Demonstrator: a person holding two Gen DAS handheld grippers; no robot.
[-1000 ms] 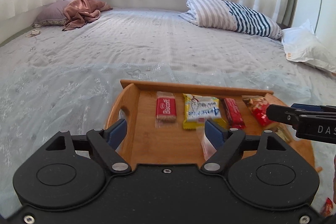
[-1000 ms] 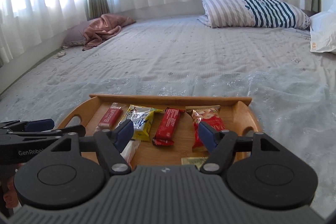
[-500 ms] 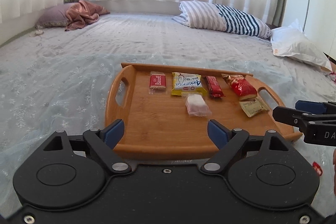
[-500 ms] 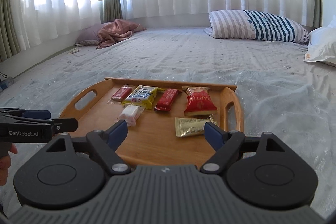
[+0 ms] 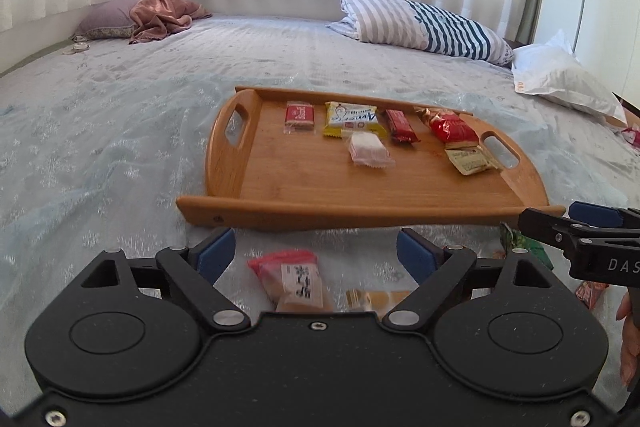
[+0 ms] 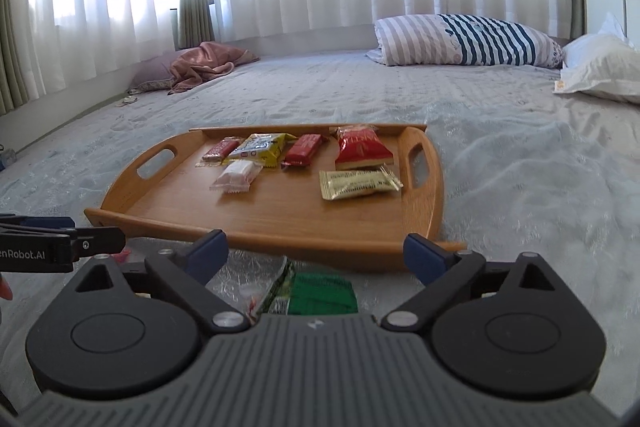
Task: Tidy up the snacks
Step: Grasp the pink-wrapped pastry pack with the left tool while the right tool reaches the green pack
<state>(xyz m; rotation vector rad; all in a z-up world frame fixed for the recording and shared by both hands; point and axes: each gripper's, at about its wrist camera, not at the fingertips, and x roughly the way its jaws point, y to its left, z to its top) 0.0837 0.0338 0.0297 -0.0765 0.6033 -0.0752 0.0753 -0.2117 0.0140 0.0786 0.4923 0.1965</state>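
Now, left hand-held gripper: fingers spread wide, pinching nothing, low over pink snack pack on bed, likely next pick. Wooden tray just past it, six snacks inside, tidy row at back so room stays in front. Right hand-held gripper: spread too, holding nothing, over green packet on bed by tray edge. Left view alone shows pink pack, biscuit pack. Right view alone shows green packet whole.
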